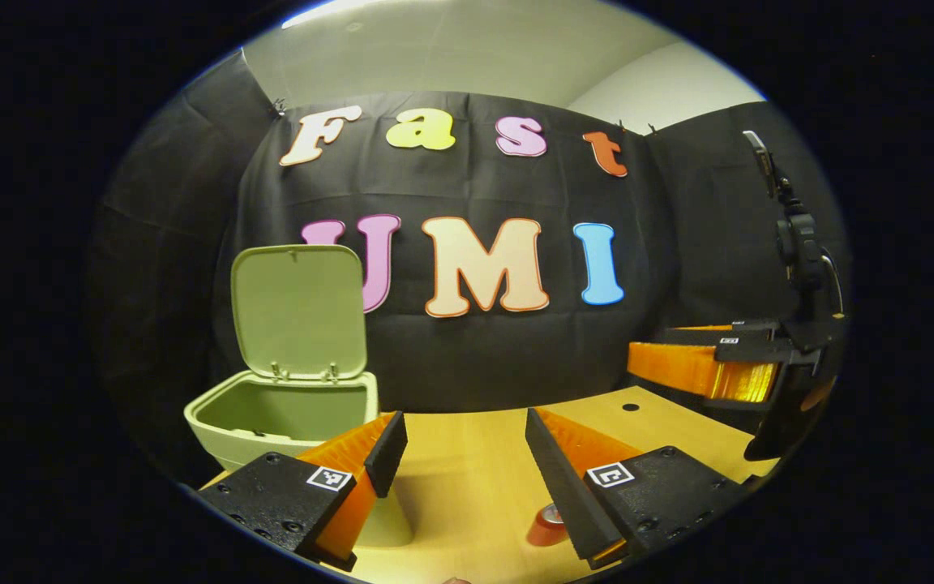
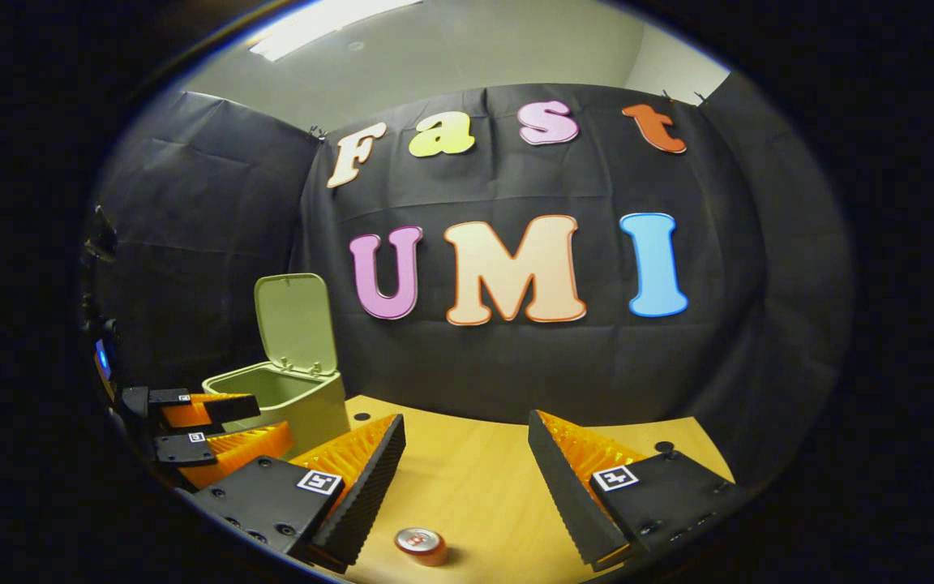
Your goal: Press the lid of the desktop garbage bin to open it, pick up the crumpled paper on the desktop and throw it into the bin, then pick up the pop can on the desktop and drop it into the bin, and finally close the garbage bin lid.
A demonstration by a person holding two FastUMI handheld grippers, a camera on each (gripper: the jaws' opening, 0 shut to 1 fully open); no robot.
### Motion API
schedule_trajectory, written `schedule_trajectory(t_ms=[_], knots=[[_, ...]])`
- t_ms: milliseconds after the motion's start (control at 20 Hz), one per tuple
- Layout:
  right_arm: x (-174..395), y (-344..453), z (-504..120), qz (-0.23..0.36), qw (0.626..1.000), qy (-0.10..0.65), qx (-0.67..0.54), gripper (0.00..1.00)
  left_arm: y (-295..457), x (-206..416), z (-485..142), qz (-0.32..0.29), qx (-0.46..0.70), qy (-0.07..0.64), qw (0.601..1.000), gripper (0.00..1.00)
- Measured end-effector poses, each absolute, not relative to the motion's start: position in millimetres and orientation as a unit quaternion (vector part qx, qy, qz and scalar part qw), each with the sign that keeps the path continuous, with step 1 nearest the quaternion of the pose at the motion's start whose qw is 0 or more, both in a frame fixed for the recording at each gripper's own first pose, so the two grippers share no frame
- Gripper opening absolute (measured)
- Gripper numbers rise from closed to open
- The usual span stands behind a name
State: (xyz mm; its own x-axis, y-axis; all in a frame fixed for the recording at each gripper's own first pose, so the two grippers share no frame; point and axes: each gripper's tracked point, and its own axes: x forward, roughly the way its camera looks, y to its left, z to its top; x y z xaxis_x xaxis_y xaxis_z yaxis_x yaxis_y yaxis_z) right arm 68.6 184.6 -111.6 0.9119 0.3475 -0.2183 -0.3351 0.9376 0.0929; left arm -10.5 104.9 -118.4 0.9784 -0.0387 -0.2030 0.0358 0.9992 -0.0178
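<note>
Hovering above the pale wooden surface [image 2: 475, 487], the right gripper [image 2: 467, 478] points toward the back wall with its two fingers spread wide apart and nothing between them. Just below and ahead of it, a small red pop can [image 2: 421, 545] with a silver top stands on the surface, nearer the gripper's left finger than its right. In the left gripper view, the left gripper [image 1: 467, 466] is likewise held level over the surface, its fingers parted and empty, and the same can [image 1: 546, 527] shows partly hidden behind its right finger. In that view the right gripper [image 1: 706, 365] hangs off at the right side, above the surface. The pale green plastic garbage bin [image 1: 284, 418] sits on the surface at the left, just beyond the left gripper's left finger; its hinged lid [image 1: 298, 310] stands upright and open, showing the inside. In the right gripper view the bin [image 2: 289, 397] stands at the left rear of the surface with the left gripper [image 2: 216, 426] just in front of it. Black cloth [image 2: 516, 365] closes the booth behind and to the sides, with a pale ceiling and a strip light [image 2: 329, 24] above.
</note>
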Motion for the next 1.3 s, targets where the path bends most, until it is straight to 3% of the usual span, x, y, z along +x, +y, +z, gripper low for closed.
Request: schedule_trajectory(t_ms=[550, 1300], knots=[[38.2, 34.3, -125.5, 0.067, 0.987, 0.143, 0.015, 0.96, 18.0, -9.6, -213.0, -0.068, -0.027, 0.198, 0.977, 0.90], [6.8, -26.5, -139.0, 0.021, 0.984, 0.174, -0.023, 0.96, -0.3, -29.2, -335.8, -0.053, -0.016, 0.323, 0.945, 0.91]])
